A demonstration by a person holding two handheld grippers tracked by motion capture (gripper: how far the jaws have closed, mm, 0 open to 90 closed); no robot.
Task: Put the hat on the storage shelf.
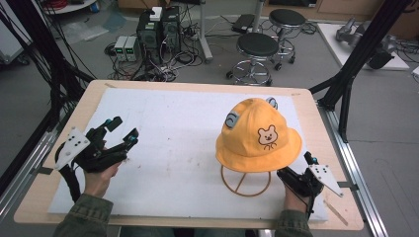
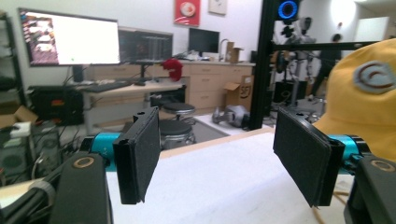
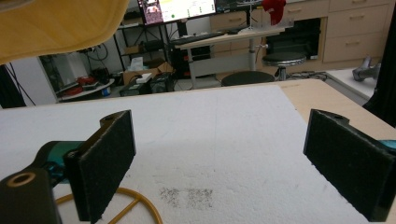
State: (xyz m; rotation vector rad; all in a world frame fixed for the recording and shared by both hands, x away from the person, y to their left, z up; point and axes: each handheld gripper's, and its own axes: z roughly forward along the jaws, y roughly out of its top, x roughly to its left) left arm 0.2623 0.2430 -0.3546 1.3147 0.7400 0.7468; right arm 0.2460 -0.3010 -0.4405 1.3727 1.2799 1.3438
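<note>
White foam mat (image 1: pixel 173 143), yellow hat (image 1: pixel 258 131) on stand (image 1: pixel 245 181) (wire), hand-held grippers apart.

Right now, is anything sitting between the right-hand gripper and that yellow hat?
Nothing visible does. The right gripper sits open just beside the brim of the yellow bear hat, which rests on its wire stand. Between them lies bare white foam board.

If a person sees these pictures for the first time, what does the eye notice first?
First, the yellow hat with a bear face, sitting on a wire stand at the right of the white mat. Then the two open grippers: the left gripper far from the hat, the right gripper just under its brim.
</note>
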